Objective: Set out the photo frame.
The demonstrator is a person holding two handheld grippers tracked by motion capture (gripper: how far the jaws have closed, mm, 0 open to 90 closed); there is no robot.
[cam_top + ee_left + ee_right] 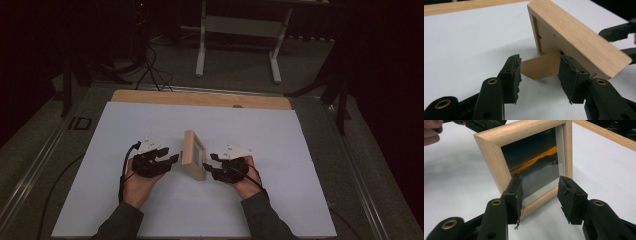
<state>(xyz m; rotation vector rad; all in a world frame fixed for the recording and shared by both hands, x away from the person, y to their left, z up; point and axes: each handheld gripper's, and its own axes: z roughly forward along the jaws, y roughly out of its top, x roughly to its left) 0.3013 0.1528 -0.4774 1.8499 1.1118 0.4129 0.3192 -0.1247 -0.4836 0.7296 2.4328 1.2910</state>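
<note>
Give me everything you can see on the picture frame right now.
The picture frame is a small, deep box frame of light, unpainted wood. It stands upright on the white sheet, near its middle. Its glazed front holds a dark picture with an orange streak. At the back, a recessed panel and a fold-out brown stand prop it up. The left gripper sits behind it and the right gripper before it, both open, neither pressing on it.

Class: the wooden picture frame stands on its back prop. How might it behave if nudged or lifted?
The picture frame looks stiff, being thick wood. It probably tips easily, leaning on one thin prop. Its glass front may be fragile and slippery, so the wooden edges seem safer to grip.
</note>
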